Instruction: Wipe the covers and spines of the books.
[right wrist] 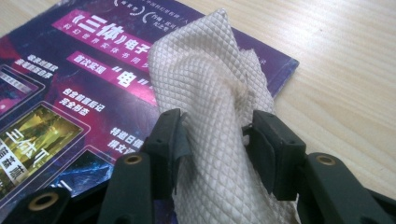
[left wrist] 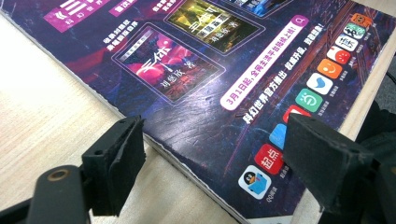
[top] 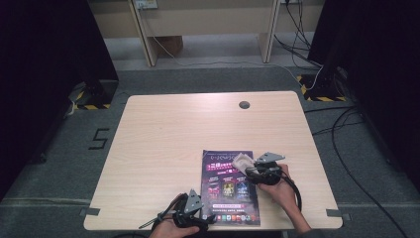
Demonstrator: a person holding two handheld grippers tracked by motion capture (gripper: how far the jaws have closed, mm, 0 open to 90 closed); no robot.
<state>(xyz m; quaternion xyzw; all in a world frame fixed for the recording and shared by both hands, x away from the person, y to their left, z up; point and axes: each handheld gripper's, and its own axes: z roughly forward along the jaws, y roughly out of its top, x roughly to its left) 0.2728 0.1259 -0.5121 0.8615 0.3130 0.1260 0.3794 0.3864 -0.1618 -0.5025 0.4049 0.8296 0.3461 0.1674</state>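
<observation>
Right claw (right wrist: 215, 135) clamps a cloth (right wrist: 210, 84) over the magazine (top: 229, 188); left claw (left wrist: 210, 154) gapes astride its near corner

Tabletop (top: 173, 129) beyond magazine (top: 229, 191) bare; grommet hole (top: 244, 104) flush.

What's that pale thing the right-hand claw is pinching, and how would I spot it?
Find the wooden table, then the dark purple magazine lying near its front edge. At the magazine's top right corner, the right claw grips a bunched cream cloth. Its quilted diamond weave and pale colour set it apart from the glossy printed cover.
</observation>
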